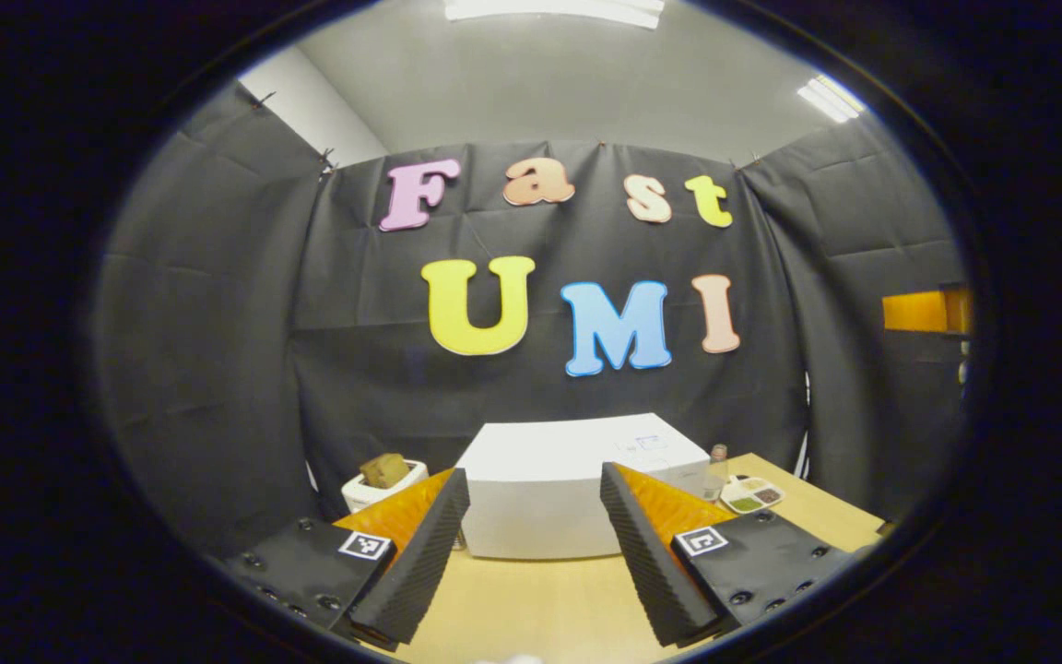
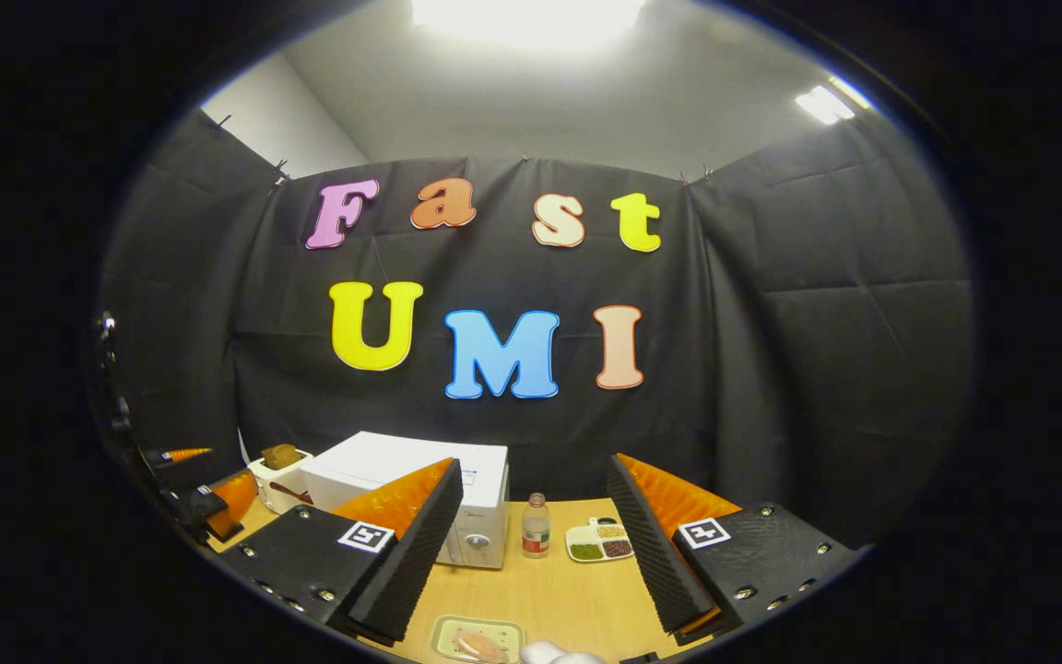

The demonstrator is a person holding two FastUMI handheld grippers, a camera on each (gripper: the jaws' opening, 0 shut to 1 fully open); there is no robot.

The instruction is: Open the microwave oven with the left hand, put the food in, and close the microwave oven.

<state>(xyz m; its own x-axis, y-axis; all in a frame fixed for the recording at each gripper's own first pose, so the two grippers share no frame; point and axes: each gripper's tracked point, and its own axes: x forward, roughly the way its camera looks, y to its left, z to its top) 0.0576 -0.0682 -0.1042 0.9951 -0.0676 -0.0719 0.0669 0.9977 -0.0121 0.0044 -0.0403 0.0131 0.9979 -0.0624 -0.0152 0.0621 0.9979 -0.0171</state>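
One white microwave [image 1: 577,489] stands on the wooden table [image 1: 540,609] against the booth's black wall, its door shut; in the right gripper view it [image 2: 420,489] sits left of centre, its control knob at the front right corner. The food [image 2: 478,644], a pinkish piece on a pale tray [image 2: 443,629], lies on the table's near edge, well apart from the microwave.

The left gripper [image 1: 534,544] hovers in front of the microwave with its fingers spread wide and nothing between them. The right gripper [image 2: 536,553] is likewise spread and empty, above the table between the food and the microwave. In the right gripper view the left gripper [image 2: 208,507] shows at the far left.

Just right of the microwave stand a small bottle [image 2: 536,526] and, beside it, a divided dish [image 2: 598,542] of coloured grains. On the microwave's left is a white container [image 1: 382,484] with a brown lump in it.
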